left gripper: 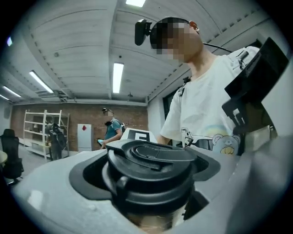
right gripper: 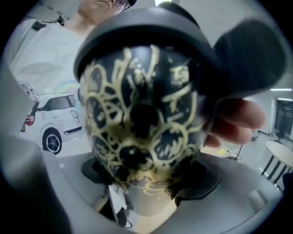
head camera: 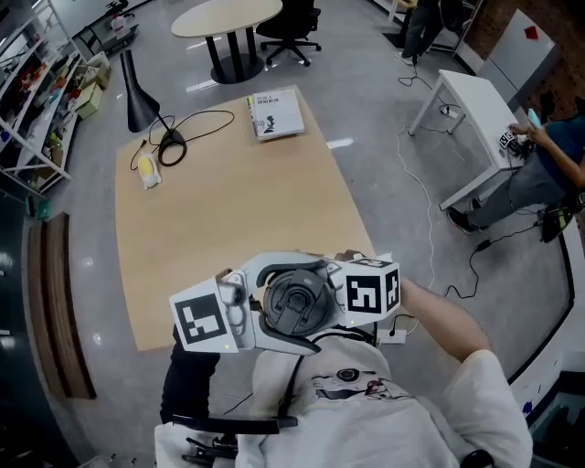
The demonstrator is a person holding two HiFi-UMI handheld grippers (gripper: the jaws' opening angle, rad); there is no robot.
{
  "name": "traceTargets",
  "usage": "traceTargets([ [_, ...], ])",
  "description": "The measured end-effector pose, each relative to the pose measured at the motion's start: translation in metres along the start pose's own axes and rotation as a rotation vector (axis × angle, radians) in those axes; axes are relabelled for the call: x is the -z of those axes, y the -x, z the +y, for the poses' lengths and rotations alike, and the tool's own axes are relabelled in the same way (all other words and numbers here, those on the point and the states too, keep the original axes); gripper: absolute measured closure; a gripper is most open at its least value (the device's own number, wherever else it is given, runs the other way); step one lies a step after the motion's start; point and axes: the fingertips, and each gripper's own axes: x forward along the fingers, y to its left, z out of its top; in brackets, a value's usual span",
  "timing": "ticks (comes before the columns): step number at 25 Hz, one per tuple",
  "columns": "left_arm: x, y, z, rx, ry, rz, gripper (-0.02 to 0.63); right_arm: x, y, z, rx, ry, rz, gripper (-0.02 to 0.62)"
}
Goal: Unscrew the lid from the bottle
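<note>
Both grippers are held together close to my chest, over the near edge of the wooden table (head camera: 228,183). The bottle's black lid (head camera: 292,306) shows between them from above. In the left gripper view the lid (left gripper: 151,169) fills the space between the grey jaws, and my left gripper (left gripper: 151,194) is shut on it. In the right gripper view the bottle's body (right gripper: 142,123), dark with yellow scribbled drawings, sits between the jaws, with my right gripper (right gripper: 146,196) shut on it. Fingers of a hand (right gripper: 238,121) show just behind the bottle. The marker cubes (head camera: 203,320) (head camera: 370,291) flank the lid.
On the table's far part lie a white book (head camera: 275,114), a black desk lamp (head camera: 137,91) with its cable, and a small yellowish object (head camera: 149,171). Beyond are a round table (head camera: 227,16), an office chair (head camera: 291,27), shelves (head camera: 37,82), and a seated person (head camera: 539,174) at a white desk (head camera: 475,110).
</note>
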Motion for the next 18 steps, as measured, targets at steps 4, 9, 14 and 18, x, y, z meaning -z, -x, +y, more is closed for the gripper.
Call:
traceTargets([
  [4,0.004,0.003,0.02,-0.124,0.092,-0.053,0.094,0.0,0.006,-0.013,0.05,-0.056,-0.014,0.186],
  [9,0.01,0.02,0.072,-0.589,0.098,-0.023,0.094,0.006,0.022,-0.073,0.489,-0.198,-0.052,0.186],
  [14,-0.013,0.032,0.083,-0.713,0.174,-0.165,0.095,0.028,0.03,-0.089,0.729,-0.168,-0.008,0.186],
  [18,-0.031,0.045,0.087,-0.733,0.196,-0.28,0.097,0.022,0.028,-0.086,0.723,-0.176,-0.029,0.186],
])
